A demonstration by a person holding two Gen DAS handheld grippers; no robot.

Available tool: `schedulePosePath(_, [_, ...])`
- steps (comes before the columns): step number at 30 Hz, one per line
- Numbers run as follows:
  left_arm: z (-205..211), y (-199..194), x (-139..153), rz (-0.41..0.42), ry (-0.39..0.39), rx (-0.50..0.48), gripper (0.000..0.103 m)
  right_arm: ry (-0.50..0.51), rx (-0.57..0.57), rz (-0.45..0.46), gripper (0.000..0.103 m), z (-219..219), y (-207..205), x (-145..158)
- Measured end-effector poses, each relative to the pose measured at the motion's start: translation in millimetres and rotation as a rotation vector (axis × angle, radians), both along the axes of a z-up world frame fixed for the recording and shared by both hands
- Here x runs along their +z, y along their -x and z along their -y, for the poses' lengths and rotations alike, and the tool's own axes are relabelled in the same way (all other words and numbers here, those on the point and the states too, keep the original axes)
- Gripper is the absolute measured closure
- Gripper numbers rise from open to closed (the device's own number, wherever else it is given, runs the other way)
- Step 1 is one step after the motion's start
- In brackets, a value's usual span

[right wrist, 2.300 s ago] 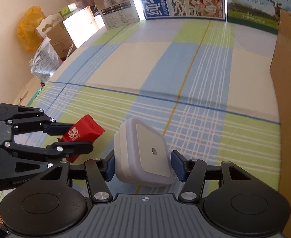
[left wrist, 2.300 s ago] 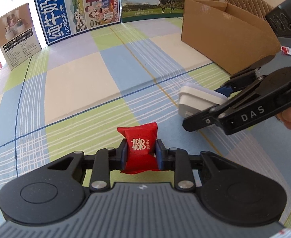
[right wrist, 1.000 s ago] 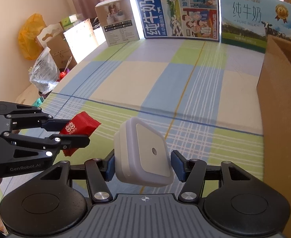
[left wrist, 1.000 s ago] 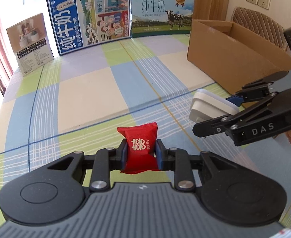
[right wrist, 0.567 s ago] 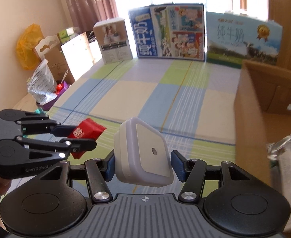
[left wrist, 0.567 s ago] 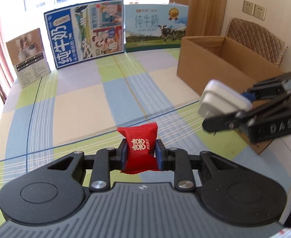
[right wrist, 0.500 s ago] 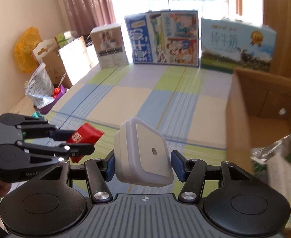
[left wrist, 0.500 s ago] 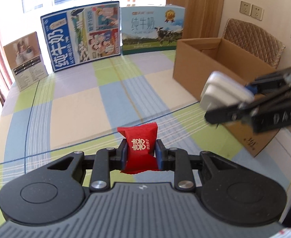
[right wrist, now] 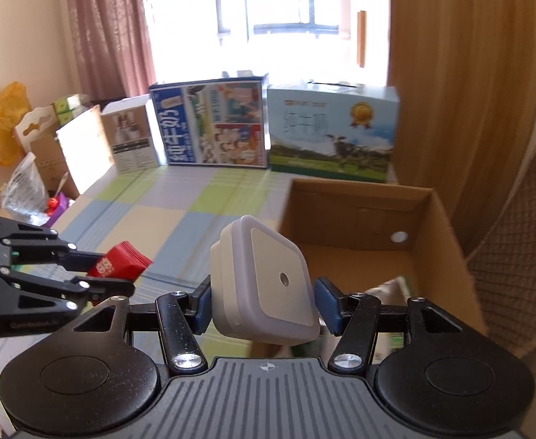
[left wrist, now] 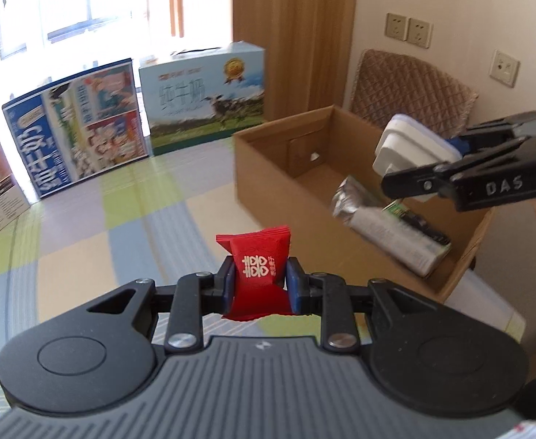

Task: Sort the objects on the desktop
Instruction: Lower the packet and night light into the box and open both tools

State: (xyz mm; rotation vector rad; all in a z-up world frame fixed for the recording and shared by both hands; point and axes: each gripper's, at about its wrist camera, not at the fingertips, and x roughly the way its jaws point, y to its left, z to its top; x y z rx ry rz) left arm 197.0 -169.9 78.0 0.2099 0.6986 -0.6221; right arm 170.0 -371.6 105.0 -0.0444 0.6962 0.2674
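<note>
Left hand-held gripper [left wrist: 260, 285], filling the bottom of its own view, is clamping a red candy packet [left wrist: 259, 265] between its blue pads, the packet standing upright at lower centre of the frame, in the air above the checked desk [left wrist: 85, 241]. Right hand-held gripper [right wrist: 262, 305] is likewise gripping a white square night-light plug [right wrist: 264, 281] by its two sides, the plug sitting tilted at centre of the right wrist view, in front of the near left corner of the open cardboard box [right wrist: 440, 226]. Seen from the left wrist, that plug [left wrist: 410, 150] is hanging at the right of the frame over the box [left wrist: 268, 179], which is holding a silver foil packet [left wrist: 355, 197] and a flat printed pack [left wrist: 403, 241]. Two milk cartons are standing along the far edge of the desk: the blue one [right wrist: 209, 128] at centre and the green-meadow one [right wrist: 332, 135] just right of it. A small white product box [right wrist: 131, 137] is standing left of them.
</note>
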Motion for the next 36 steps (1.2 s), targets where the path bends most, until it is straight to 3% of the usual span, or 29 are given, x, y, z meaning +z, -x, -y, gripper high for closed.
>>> schedulePosePath(7, [67,-9,14,0.003,0.021,-0.078,0.080,0.031,-0.070,-0.019,0.049,54,-5,-3])
schedulePosePath(15, [119,-27,4,-0.022,0.013,-0.132,0.080,0.028,-0.102,-0.045,0.049,87,-13,-16])
schedulePosePath(24, [136,-42,-8,-0.031,0.005,-0.148,0.079,0.022,-0.115,-0.058,0.049,98,-20,-25])
schedulePosePath(25, [137,-43,-8,-0.026,0.003,-0.147,0.078,0.022,-0.115,-0.058,0.049,98,-21,-26])
schedulePosePath(26, [138,-44,-8,-0.021,0.003,-0.141,0.066,0.022,-0.116,-0.059,0.049,98,-21,-27])
schedulePosePath(28, [137,-46,-8,-0.014,0.009,-0.133,0.057,0.021,-0.116,-0.062,0.049,99,-22,-28])
schedulePosePath(36, [122,-43,-7,0.006,-0.017,-0.119,0.057,0.023,-0.109,-0.068,0.049,97,-24,-31])
